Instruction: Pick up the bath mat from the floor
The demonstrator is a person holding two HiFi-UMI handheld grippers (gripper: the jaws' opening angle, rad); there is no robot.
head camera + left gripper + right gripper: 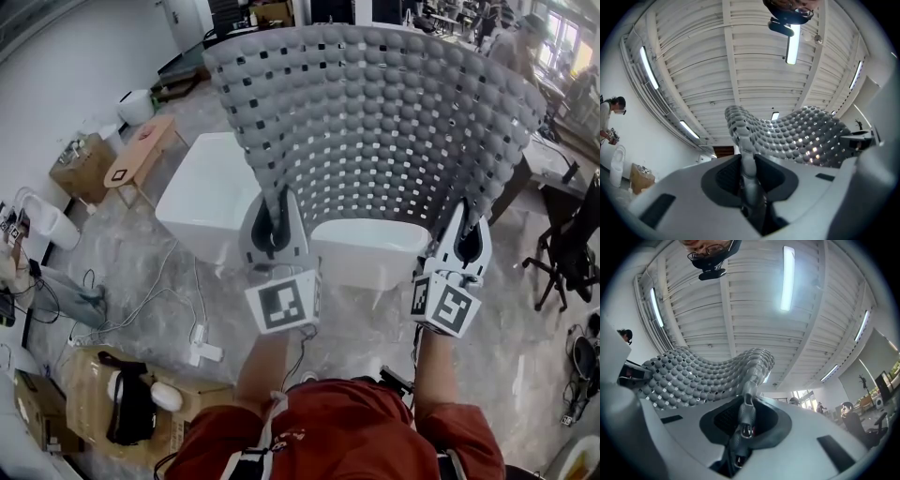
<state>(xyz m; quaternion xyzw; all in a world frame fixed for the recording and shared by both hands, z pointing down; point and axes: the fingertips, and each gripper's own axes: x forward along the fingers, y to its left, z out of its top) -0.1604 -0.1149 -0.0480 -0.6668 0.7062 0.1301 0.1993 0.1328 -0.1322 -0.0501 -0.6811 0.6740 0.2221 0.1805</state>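
— Two tongs on the bath mat (375,122)?
— Yes. The left tongs (274,223) pinch its lower left edge; the right tongs (467,236) pinch its lower right edge.
— And the mat itself?
— It rises above them, spread wide and curved, well clear of the floor (141,272).

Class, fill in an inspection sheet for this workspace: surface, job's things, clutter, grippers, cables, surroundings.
Surface: grey marbled floor.
Job's things: grey pebbled rubber bath mat with square holes, held up off the floor.
Clutter: open cardboard box holding a headset; small wooden table.
Grippers: left gripper and right gripper each shut on the mat's near edge.
Cables: white power strip and cable on the floor.
Surroundings: white blocky unit; black office chair.
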